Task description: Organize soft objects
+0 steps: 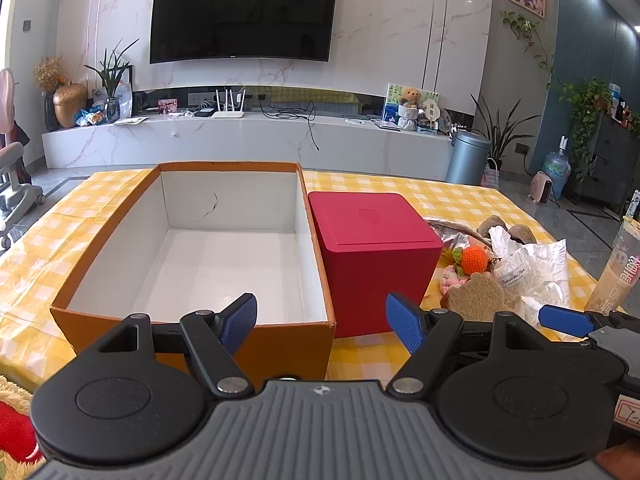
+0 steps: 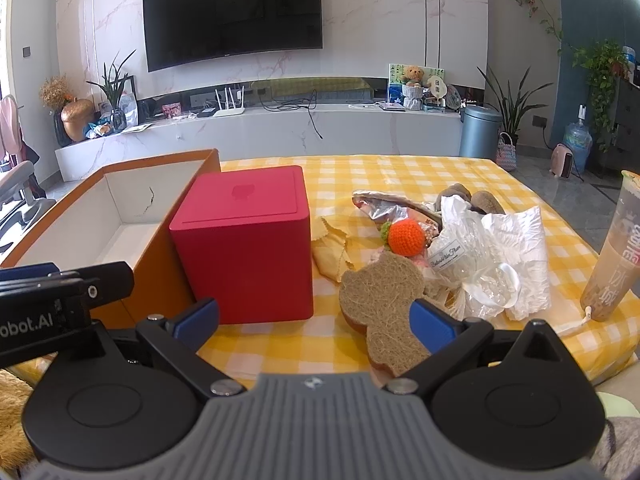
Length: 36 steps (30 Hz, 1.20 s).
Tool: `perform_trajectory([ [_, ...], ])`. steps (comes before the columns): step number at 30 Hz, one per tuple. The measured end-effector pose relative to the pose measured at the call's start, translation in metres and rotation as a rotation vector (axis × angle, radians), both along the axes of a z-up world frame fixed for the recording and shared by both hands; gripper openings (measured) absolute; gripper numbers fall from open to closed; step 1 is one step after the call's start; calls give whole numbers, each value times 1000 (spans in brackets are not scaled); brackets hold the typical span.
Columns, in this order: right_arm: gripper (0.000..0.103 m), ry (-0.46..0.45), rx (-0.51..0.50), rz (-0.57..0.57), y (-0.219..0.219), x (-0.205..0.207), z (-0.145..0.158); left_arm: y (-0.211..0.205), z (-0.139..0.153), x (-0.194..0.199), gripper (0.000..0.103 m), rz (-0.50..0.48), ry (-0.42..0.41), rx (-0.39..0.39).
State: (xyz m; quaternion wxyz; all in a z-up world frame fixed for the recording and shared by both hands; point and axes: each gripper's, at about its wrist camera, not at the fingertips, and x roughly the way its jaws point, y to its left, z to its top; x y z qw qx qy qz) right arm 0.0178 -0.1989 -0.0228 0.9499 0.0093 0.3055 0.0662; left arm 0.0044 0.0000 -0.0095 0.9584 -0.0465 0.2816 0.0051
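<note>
An empty orange cardboard box [image 1: 120, 240] with a white inside stands on the yellow checked table; it also shows in the right wrist view [image 2: 160, 248]. A red lidded box [image 1: 372, 256] [image 2: 248, 240] stands to its right. Further right lies a pile: a bear-shaped loofah sponge [image 2: 380, 304] [image 1: 476, 296], an orange crochet fruit [image 2: 406, 236] [image 1: 474, 260], a yellow cloth [image 2: 332, 248], foil and white plastic bags [image 2: 500, 256]. My left gripper [image 1: 322, 322] is open and empty in front of the orange box. My right gripper [image 2: 316, 320] is open and empty, just before the sponge.
A tall plastic drink cup [image 2: 612, 256] stands at the table's right edge. The right gripper's blue fingertip [image 1: 564, 320] shows at the right of the left wrist view. The left gripper's body [image 2: 60, 300] sits at the left of the right wrist view.
</note>
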Motion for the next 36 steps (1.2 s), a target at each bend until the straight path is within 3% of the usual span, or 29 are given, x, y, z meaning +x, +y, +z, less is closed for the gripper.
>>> perform_trajectory([
  [10, 100, 25, 52, -12, -7, 2, 8, -4, 8, 3, 87, -34, -43, -32],
  [15, 100, 67, 27, 3, -18, 23, 21, -2, 23, 16, 87, -76, -67, -78],
  [18, 100, 64, -7, -36, -34, 34, 32, -4, 31, 23, 88, -76, -83, -68],
  [23, 100, 133, -56, -101, -65, 63, 42, -17, 34, 32, 88, -110, -92, -54],
  [29, 100, 227, 109, -203, -123, 100, 49, -53, 17, 48, 89, -185, -39, -39],
  [33, 100, 253, 235, -337, -153, 107, 21, -99, -10, 53, 89, -342, -4, 60],
  [36, 100, 308, 276, -344, -158, 107, 3, -129, -34, 58, 89, -431, 39, 120],
])
